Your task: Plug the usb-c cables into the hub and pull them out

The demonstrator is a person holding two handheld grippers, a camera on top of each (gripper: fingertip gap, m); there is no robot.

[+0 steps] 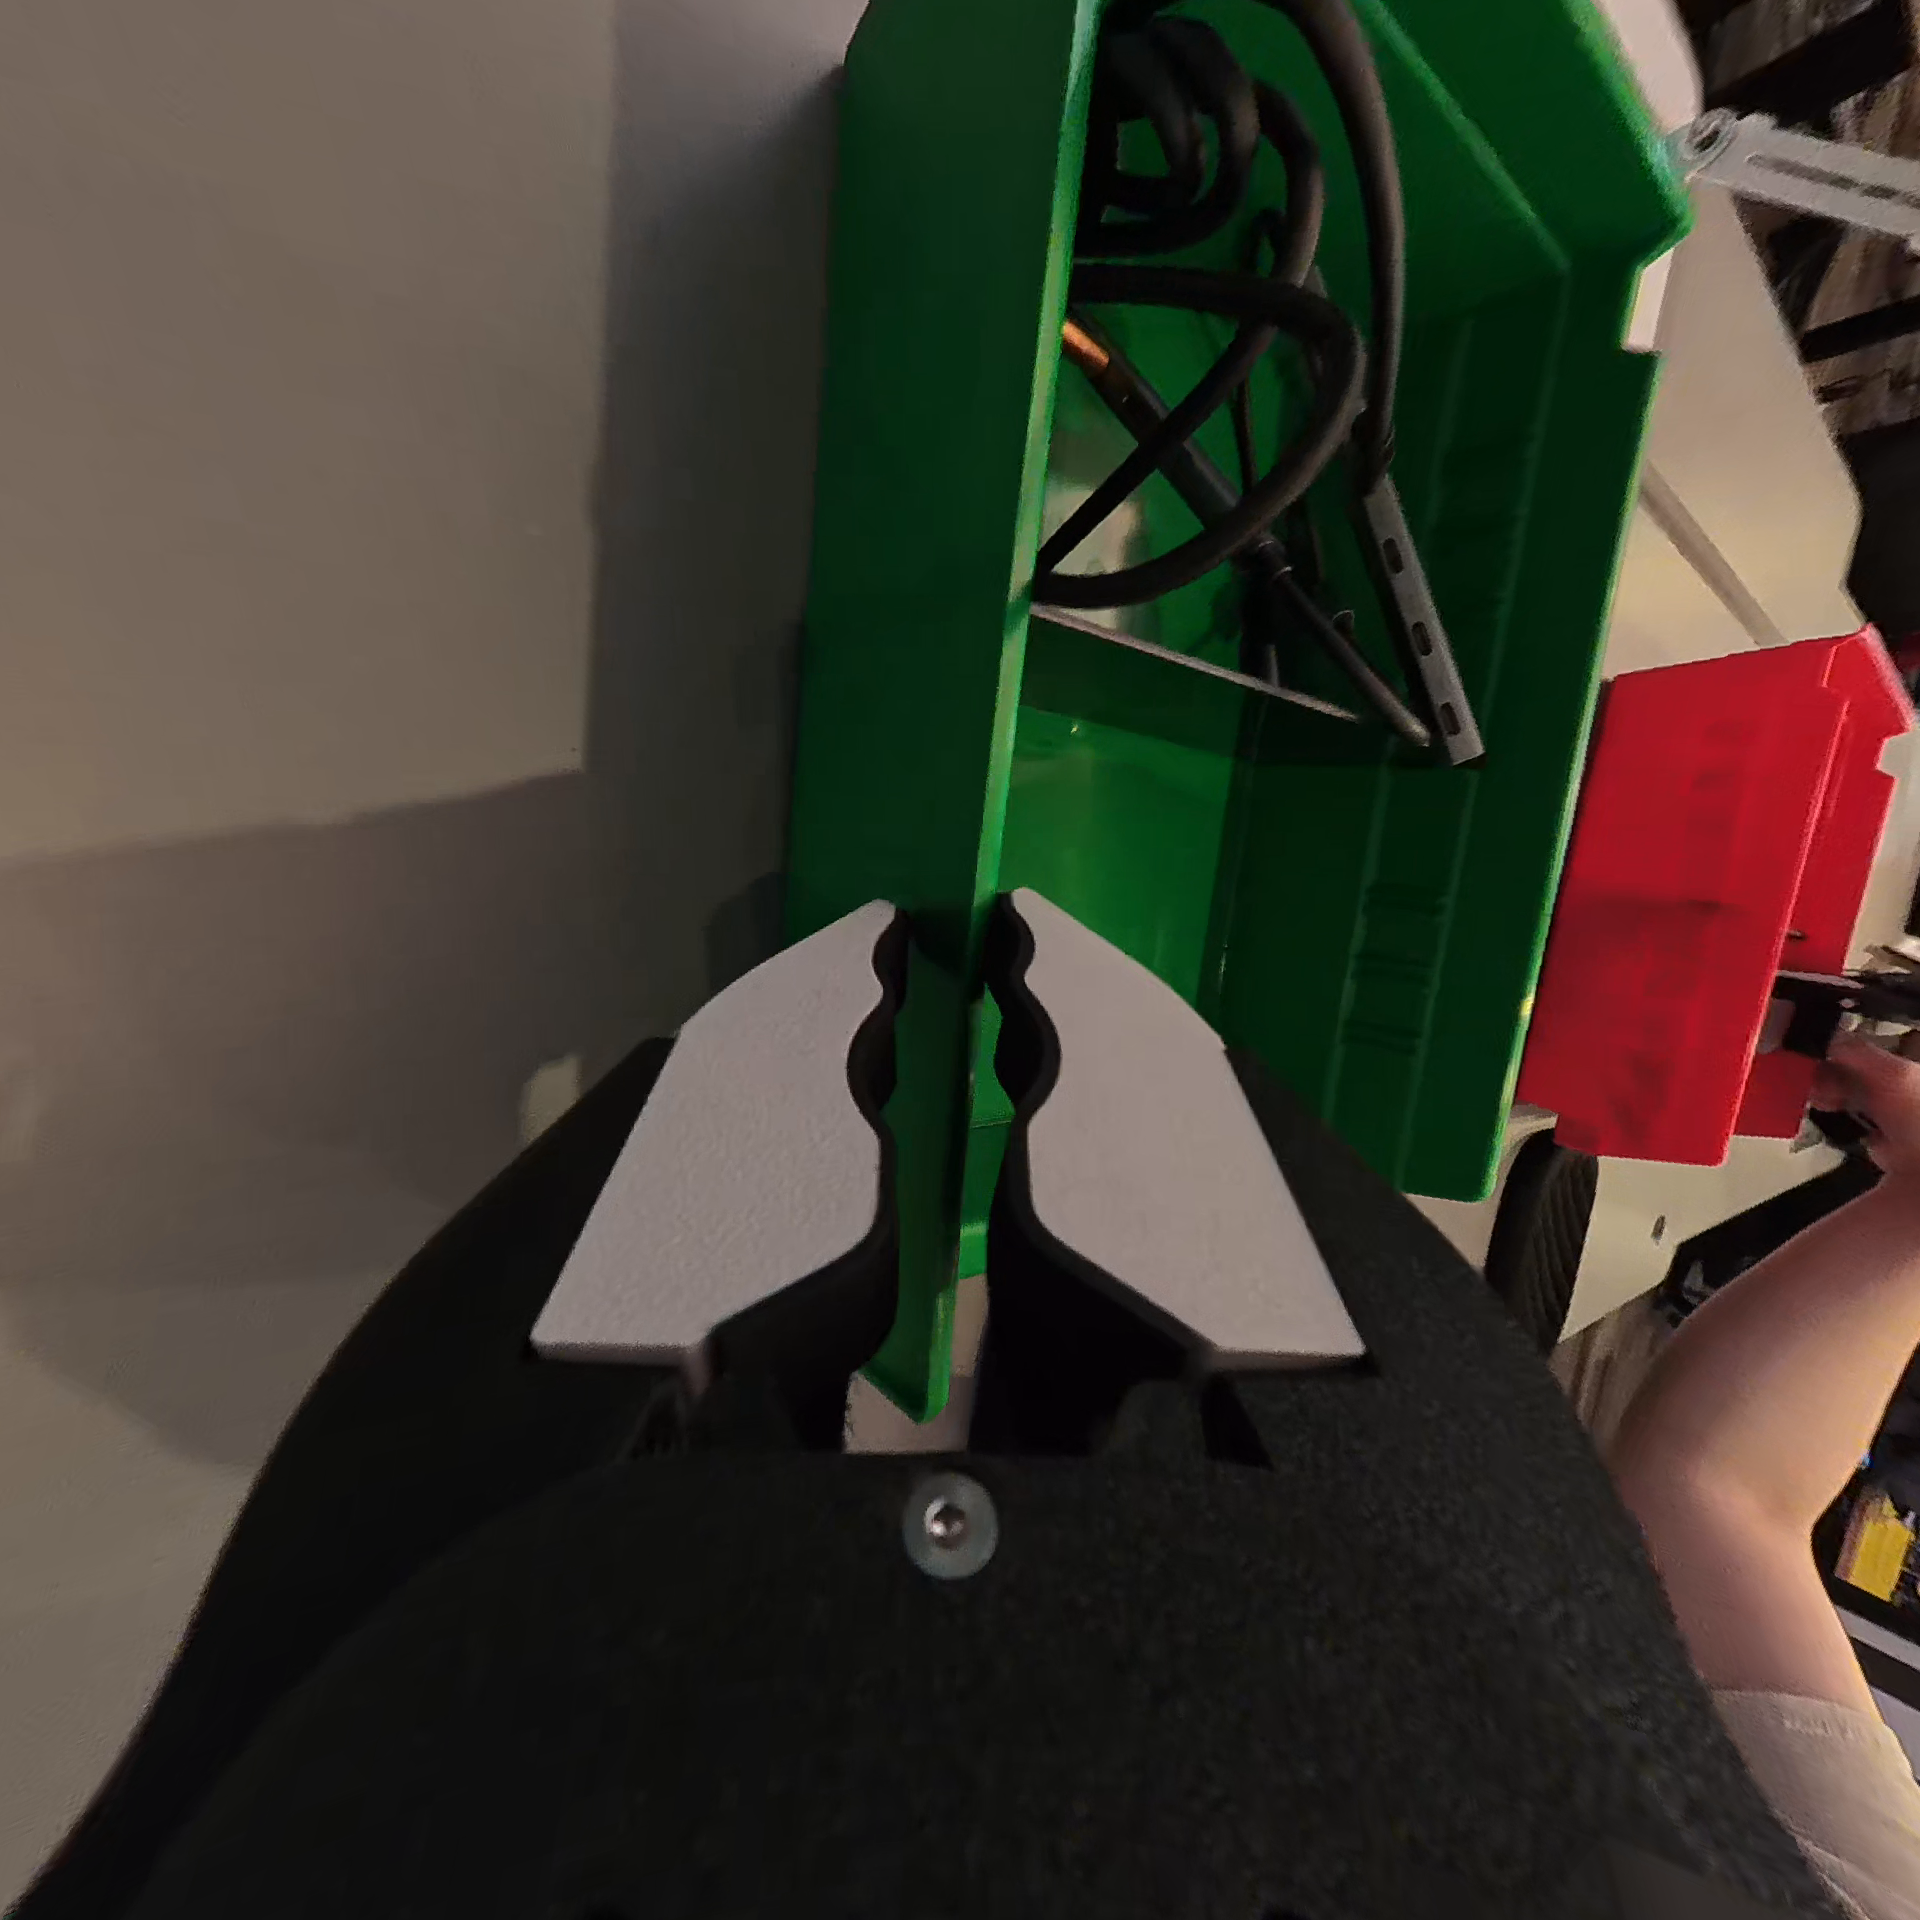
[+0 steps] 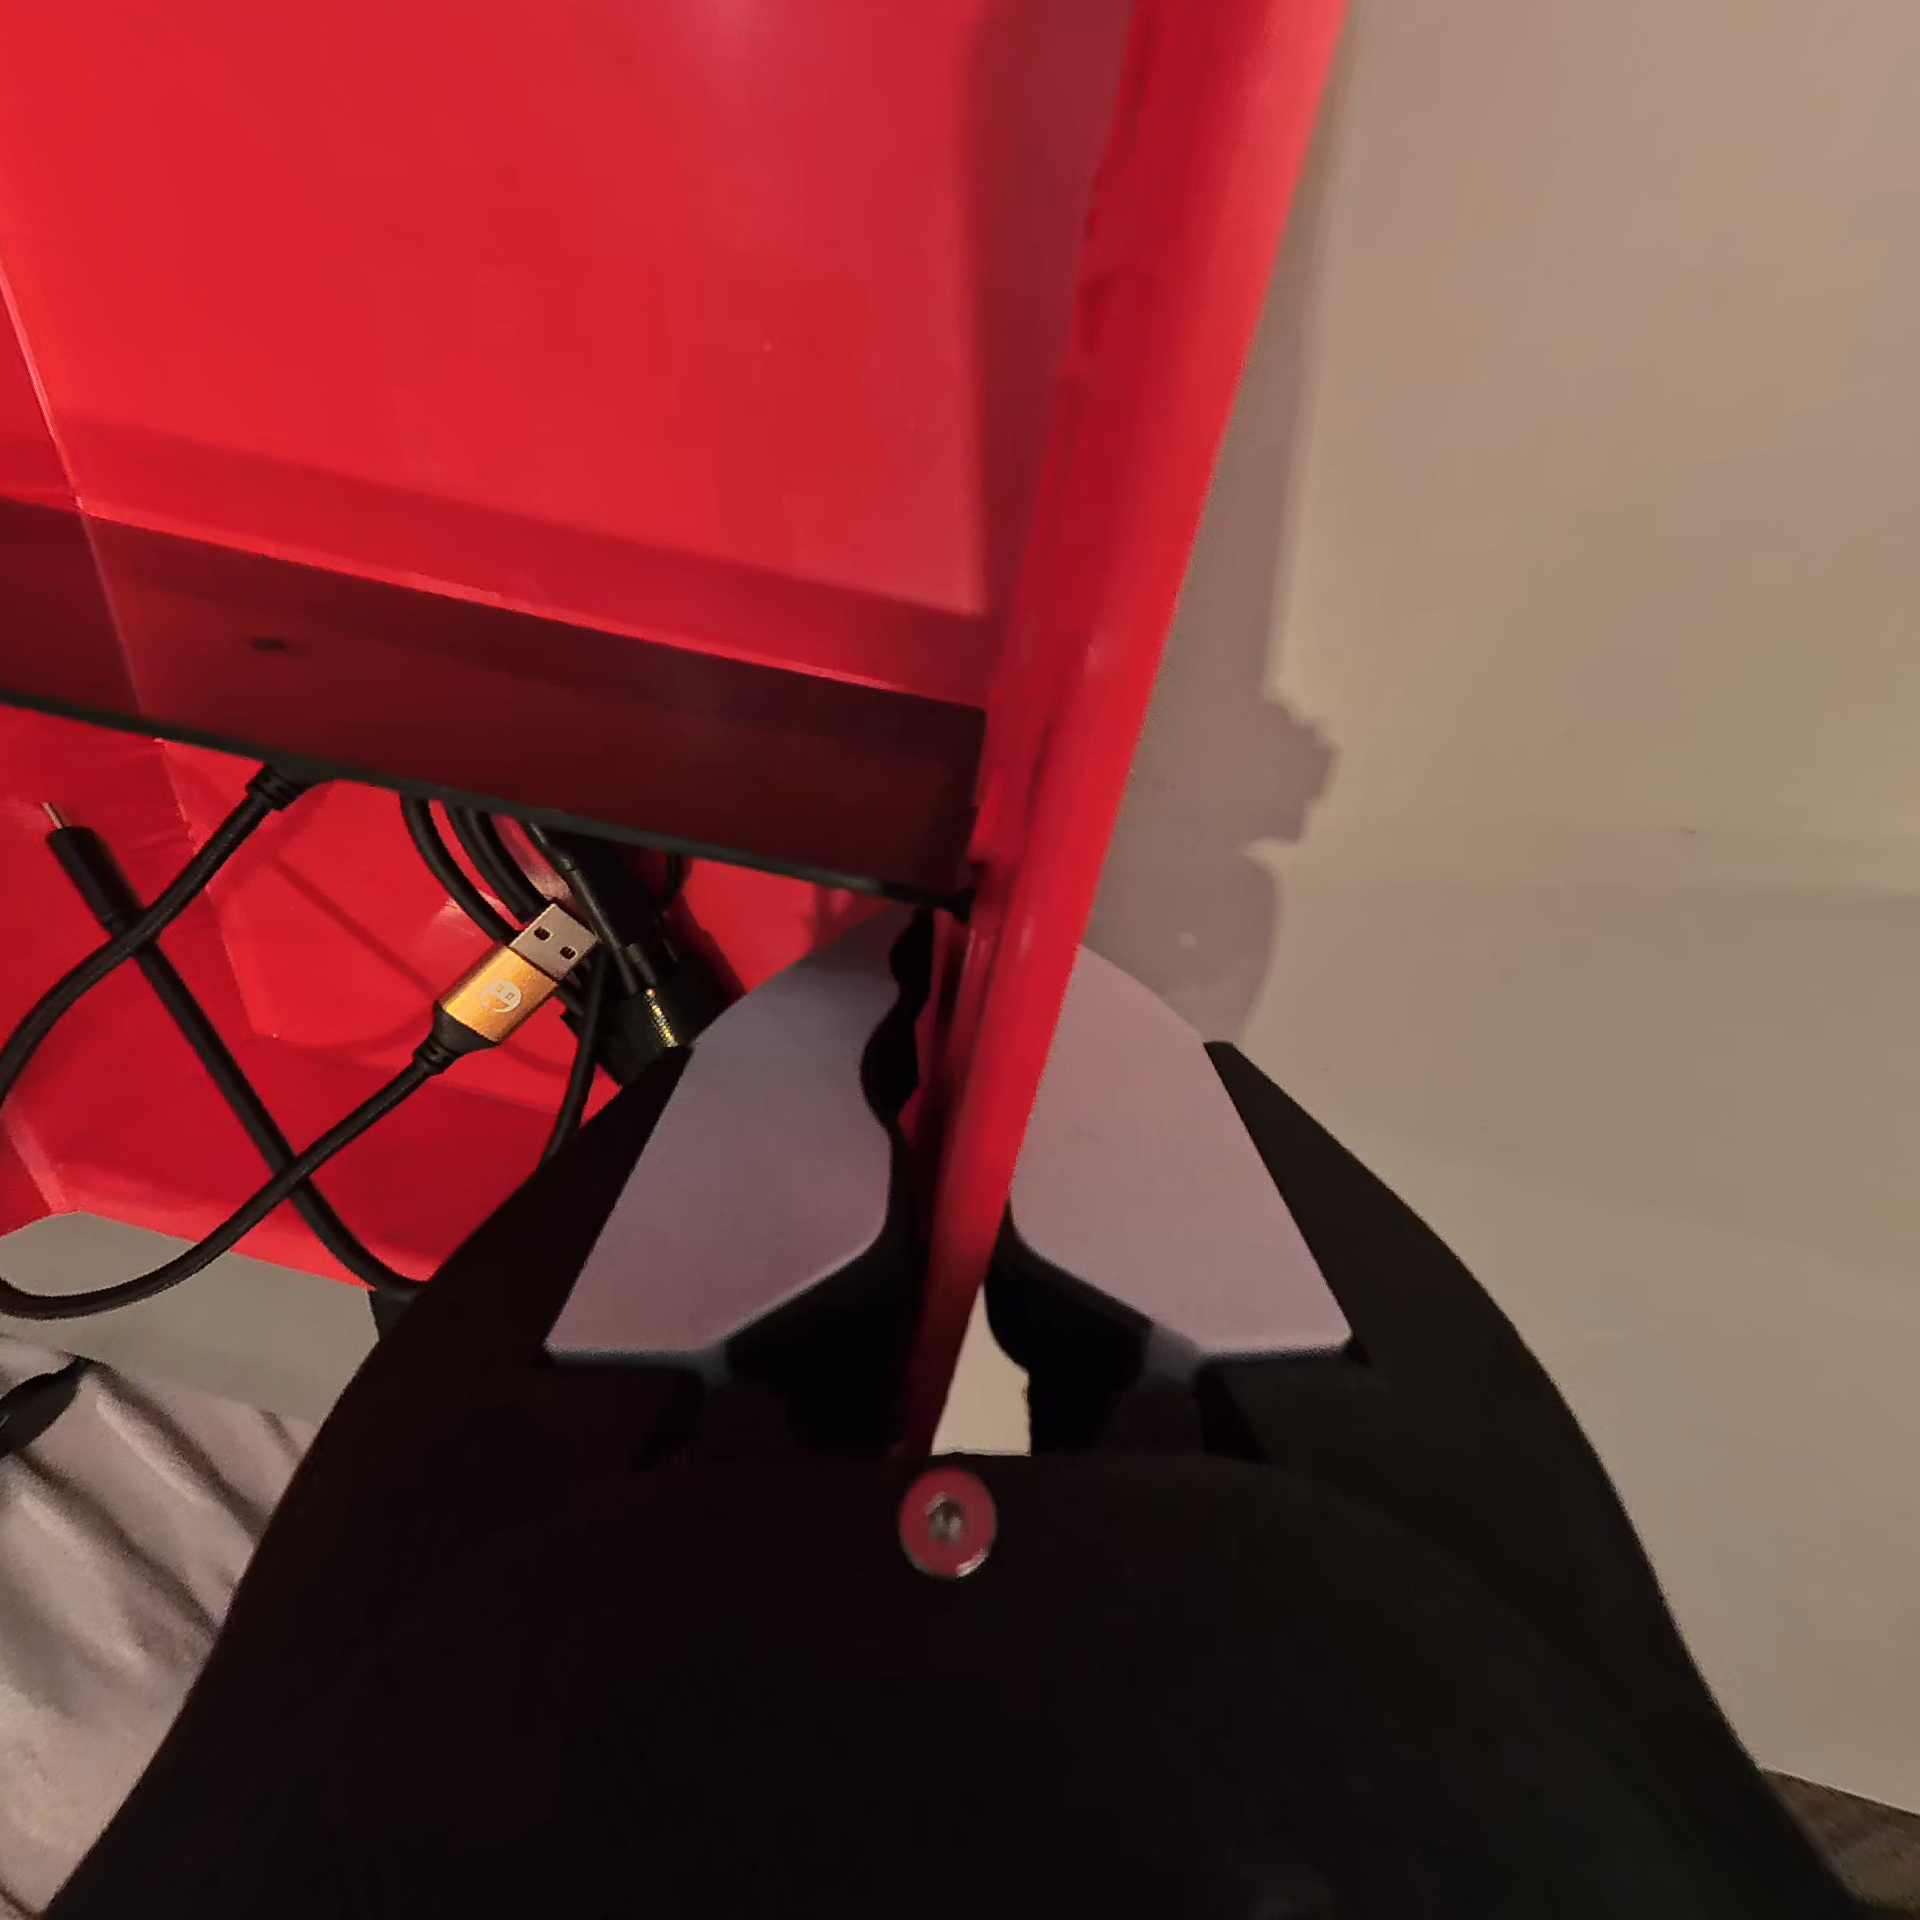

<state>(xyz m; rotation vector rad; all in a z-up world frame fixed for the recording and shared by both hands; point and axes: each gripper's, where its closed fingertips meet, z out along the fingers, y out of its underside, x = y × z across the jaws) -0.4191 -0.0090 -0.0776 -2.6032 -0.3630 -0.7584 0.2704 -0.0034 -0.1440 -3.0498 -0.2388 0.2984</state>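
My left gripper is shut on the side wall of a green bin, which is tipped up. Black cables and a dark grey hub lie inside it against a clear divider. My right gripper is shut on the side wall of a red bin. Inside the red bin lie black cables, one with an orange plug and one with a thin black plug, below a dark divider. The red bin also shows in the left wrist view, at the right.
A pale wall stands behind the bins. A person's bare arm reaches in at the right of the left wrist view. A grey cloth surface lies under the red bin. Shelving shows at the upper right.
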